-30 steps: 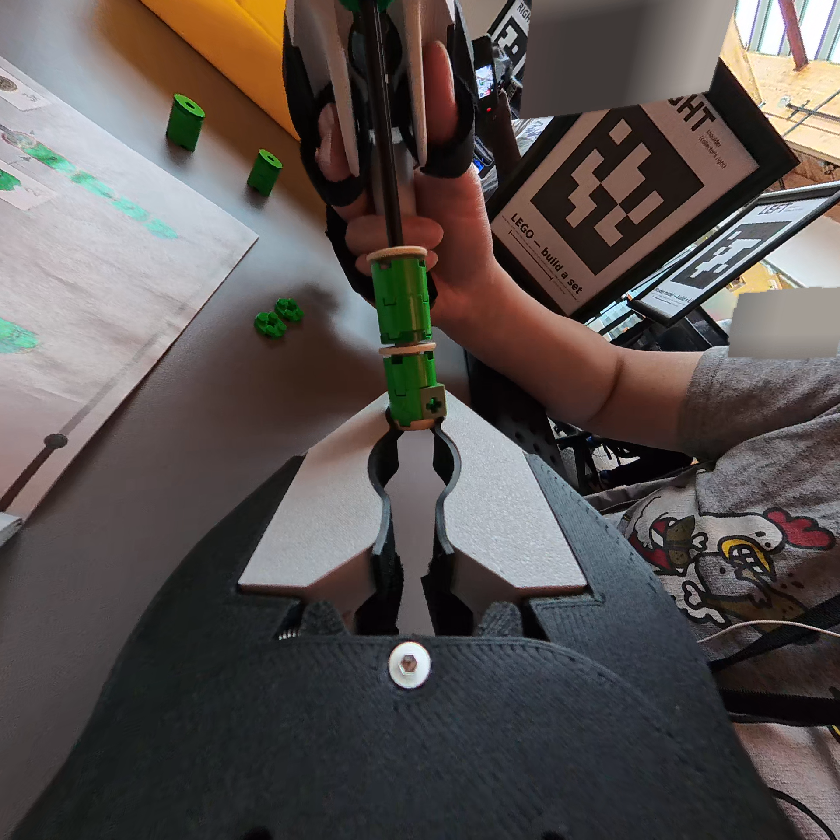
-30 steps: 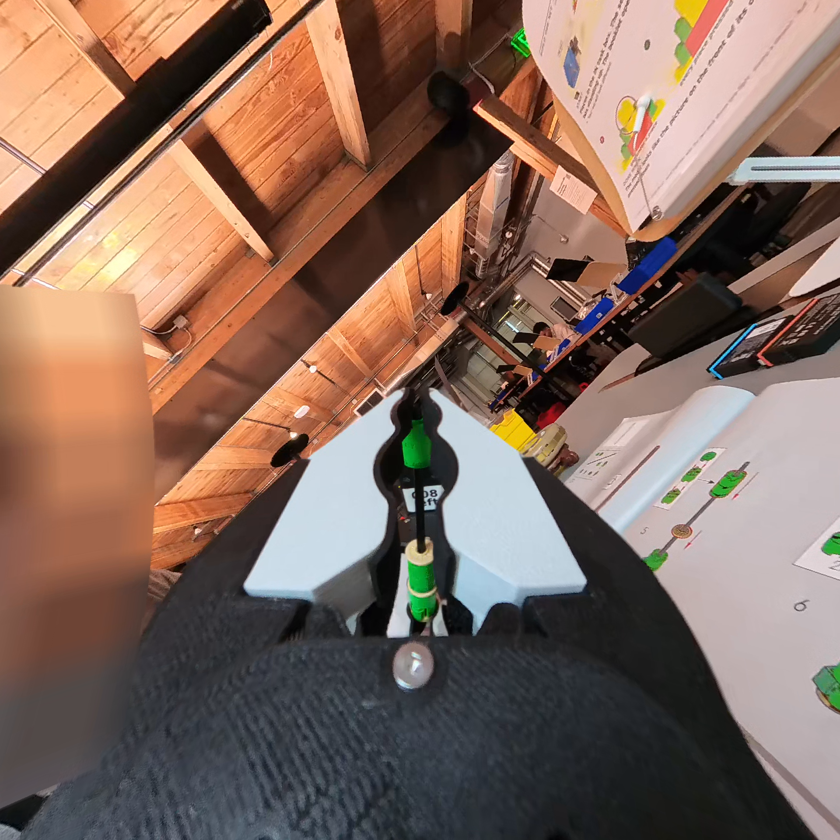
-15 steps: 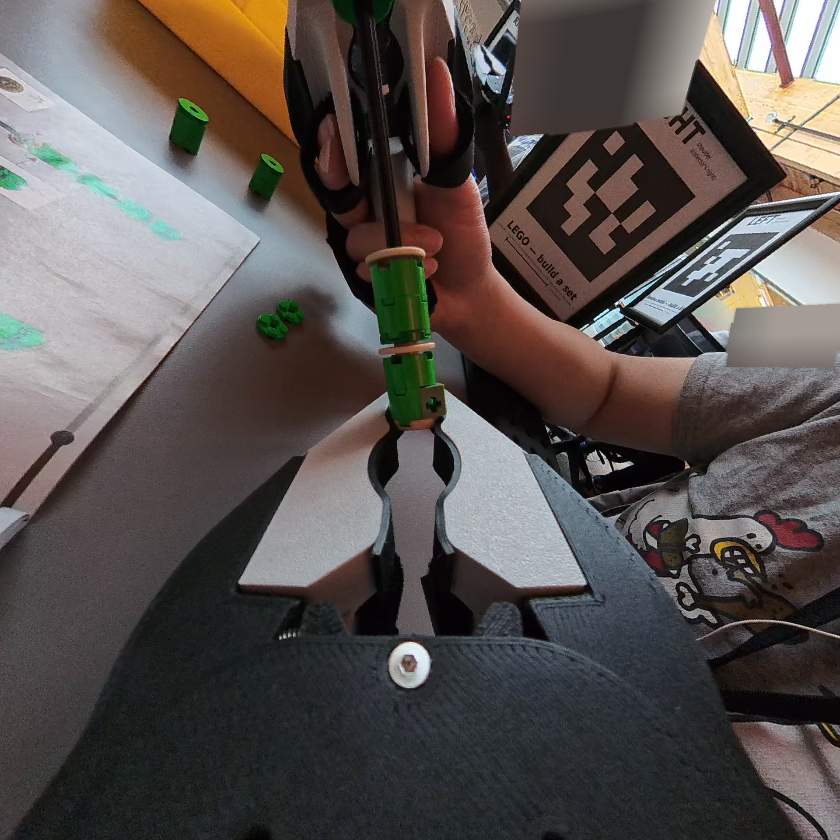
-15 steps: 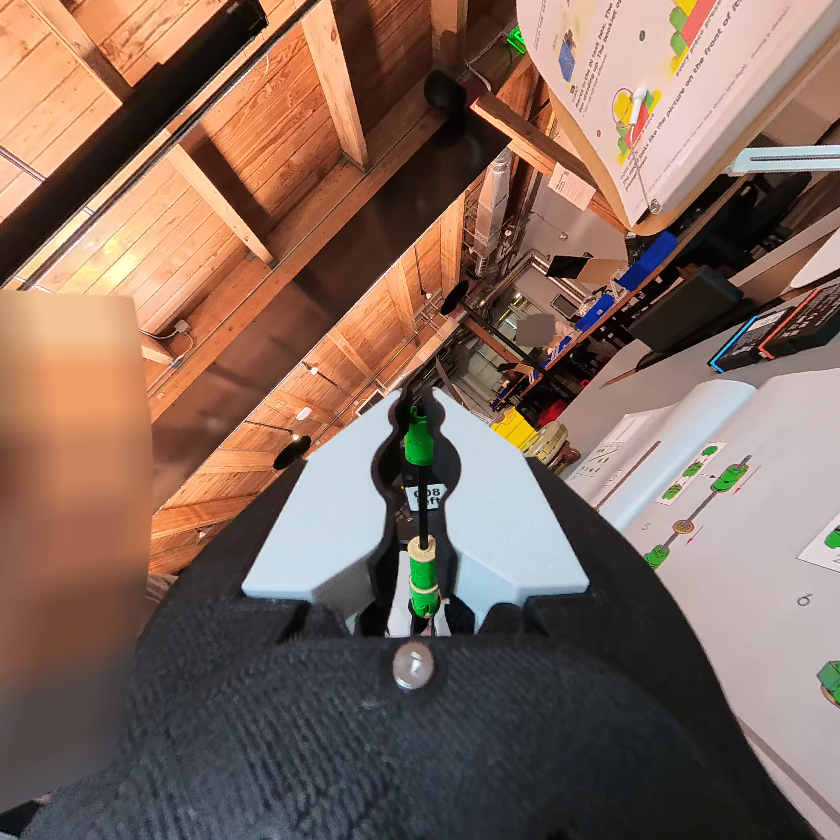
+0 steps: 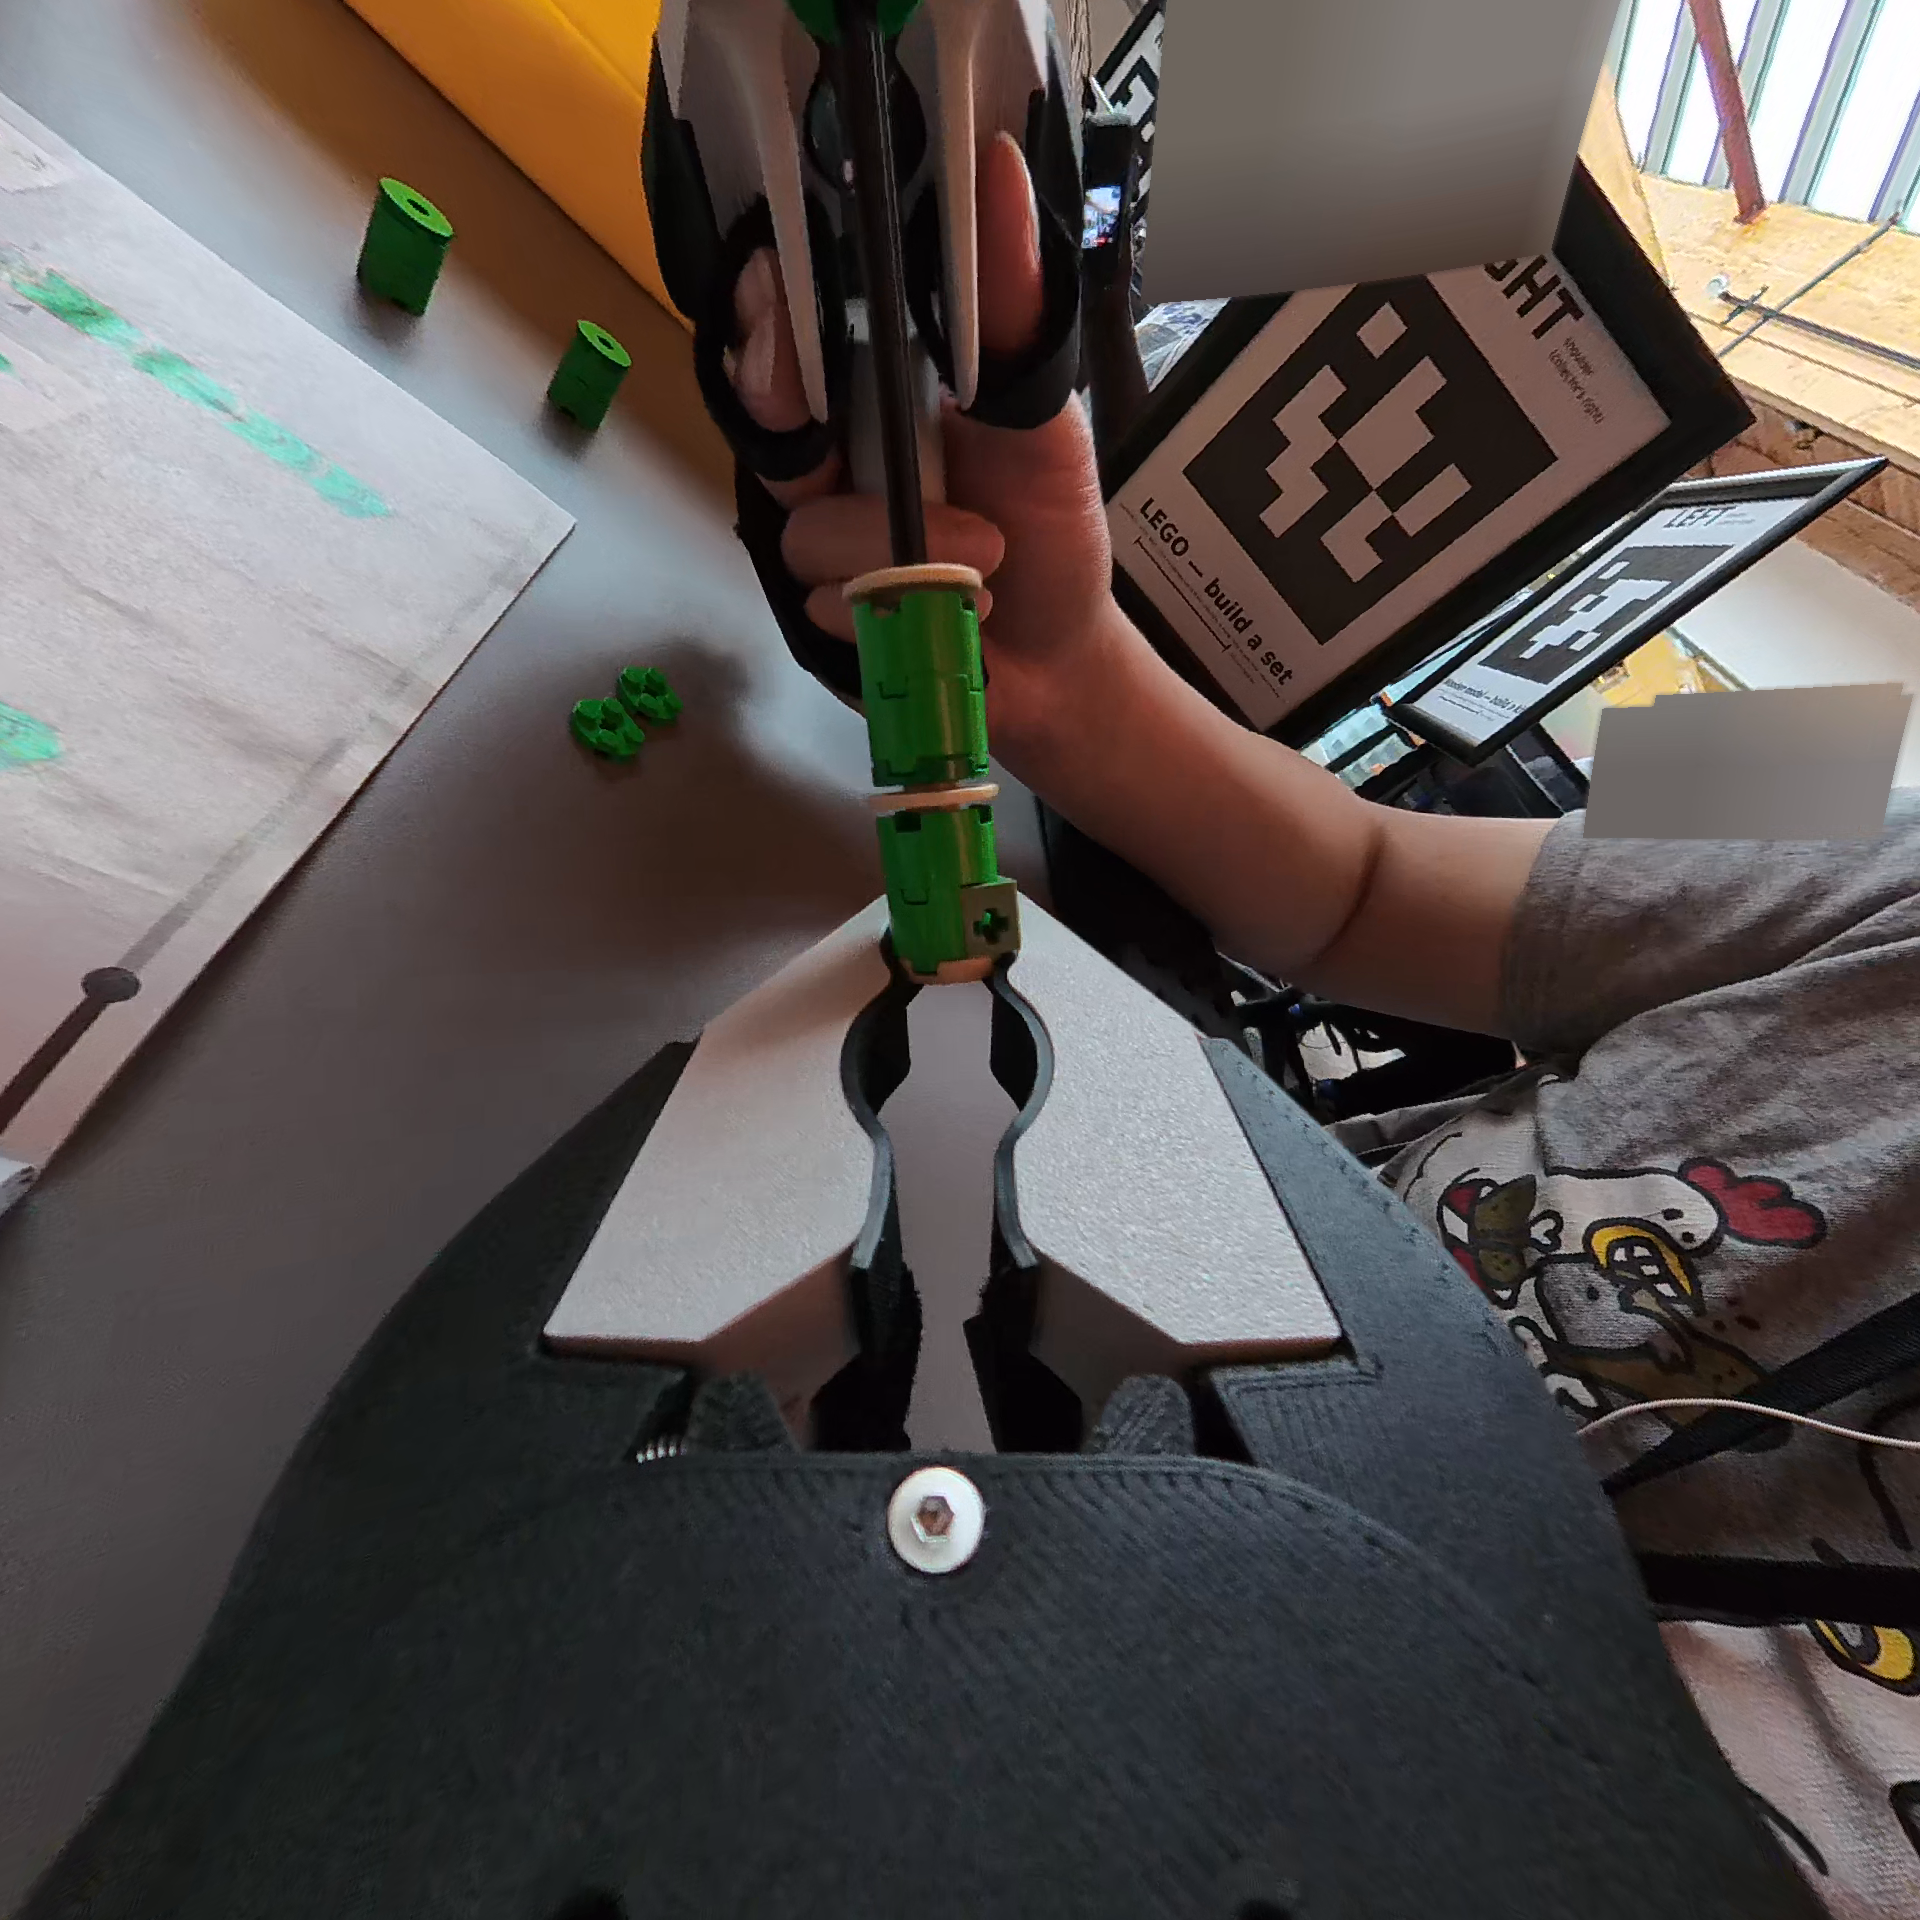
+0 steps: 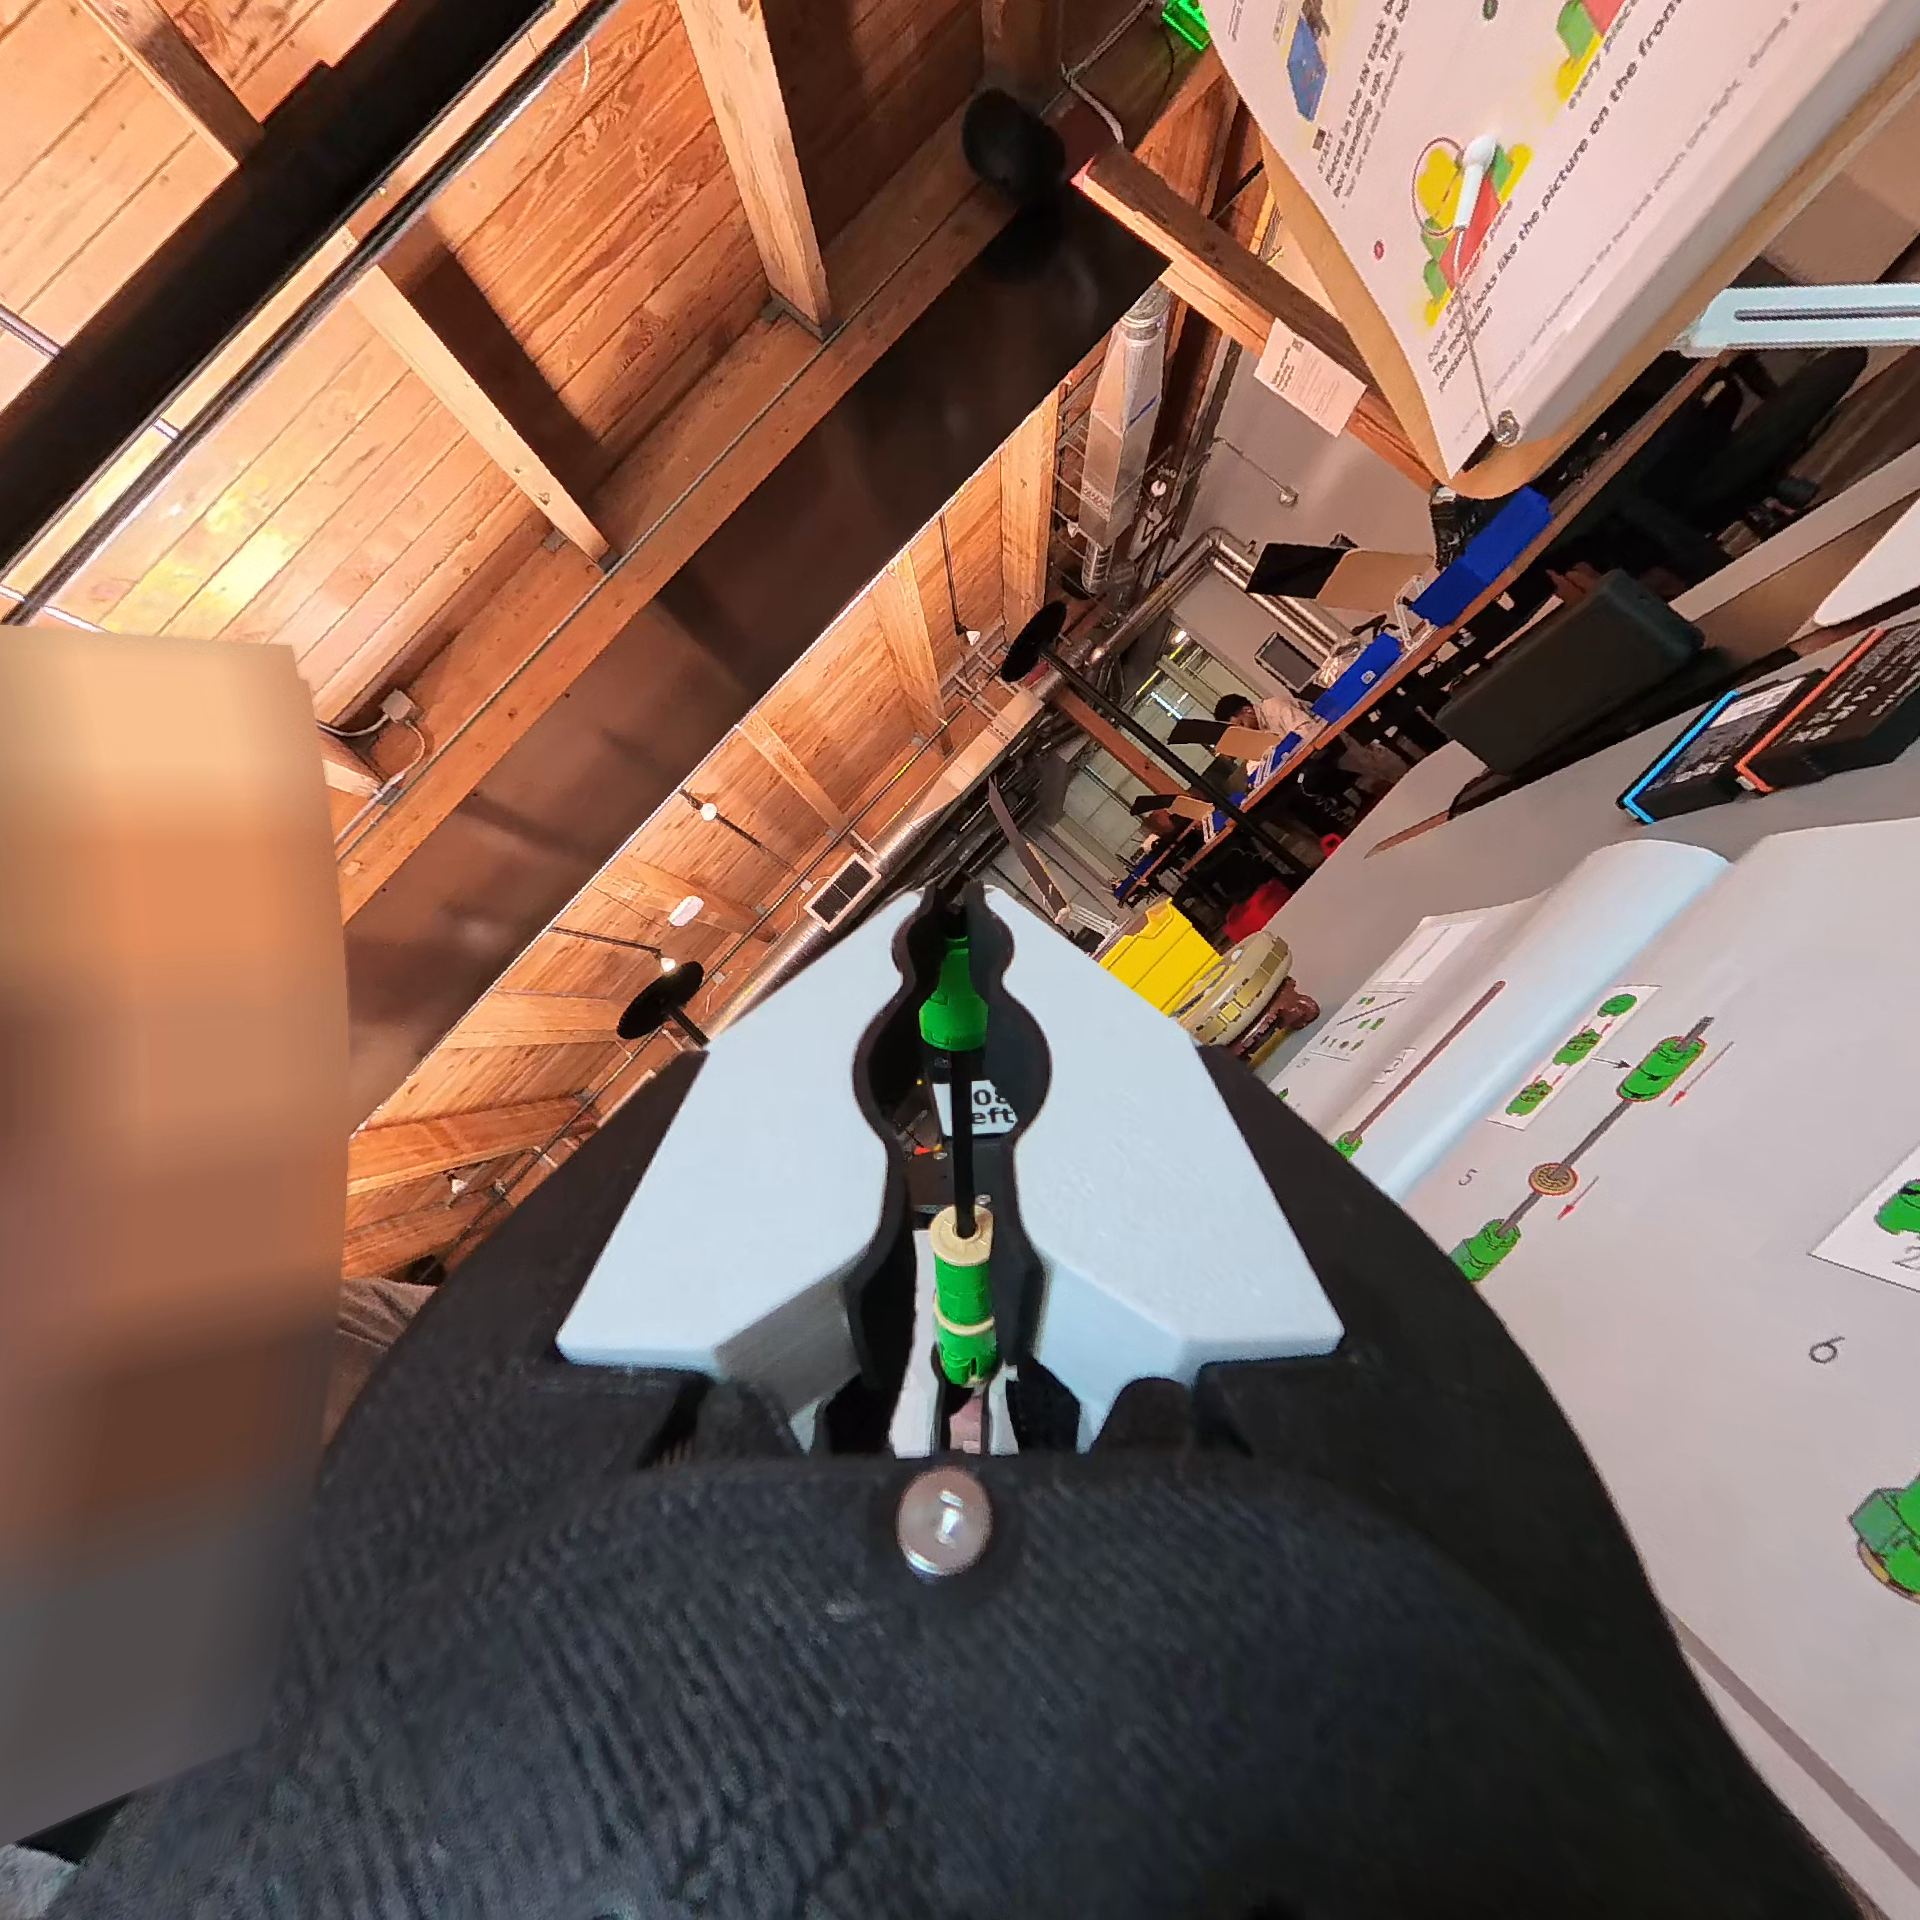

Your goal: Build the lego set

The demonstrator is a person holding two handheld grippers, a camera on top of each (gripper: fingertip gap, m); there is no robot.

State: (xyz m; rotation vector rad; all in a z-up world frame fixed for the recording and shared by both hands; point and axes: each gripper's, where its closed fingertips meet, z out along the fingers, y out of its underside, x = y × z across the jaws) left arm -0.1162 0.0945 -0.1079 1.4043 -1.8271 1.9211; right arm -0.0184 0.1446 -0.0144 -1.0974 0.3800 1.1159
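Note:
A black axle [image 5: 888,364] carries green sleeves [image 5: 920,686] parted by tan discs. It is held off the table between both grippers. My left gripper [image 5: 945,971] is shut on its lower end, at the tan disc and a green connector block [image 5: 992,920]. The right gripper's white fingers [image 5: 774,208] come in from the top, held by a hand. In the right wrist view my right gripper [image 6: 951,909] is shut on the axle's other end, around a green bush [image 6: 951,1003]. The axle [image 6: 964,1164] runs back between the fingers to the green sleeves [image 6: 961,1299].
Two loose green cylinders [image 5: 405,244] [image 5: 589,374] and two small green round pieces [image 5: 623,712] lie on the dark table. An instruction sheet [image 5: 208,582] covers the left side. A yellow bin [image 5: 520,104] and framed marker boards [image 5: 1382,447] stand behind. A person's arm crosses the right. My hands' fingertips stand some 15 cm from each other.
Both grippers keep their hold on the axle assembly. The right gripper has tilted slightly, so more of the instruction sheet shows in its view. The assembly has hardly moved.

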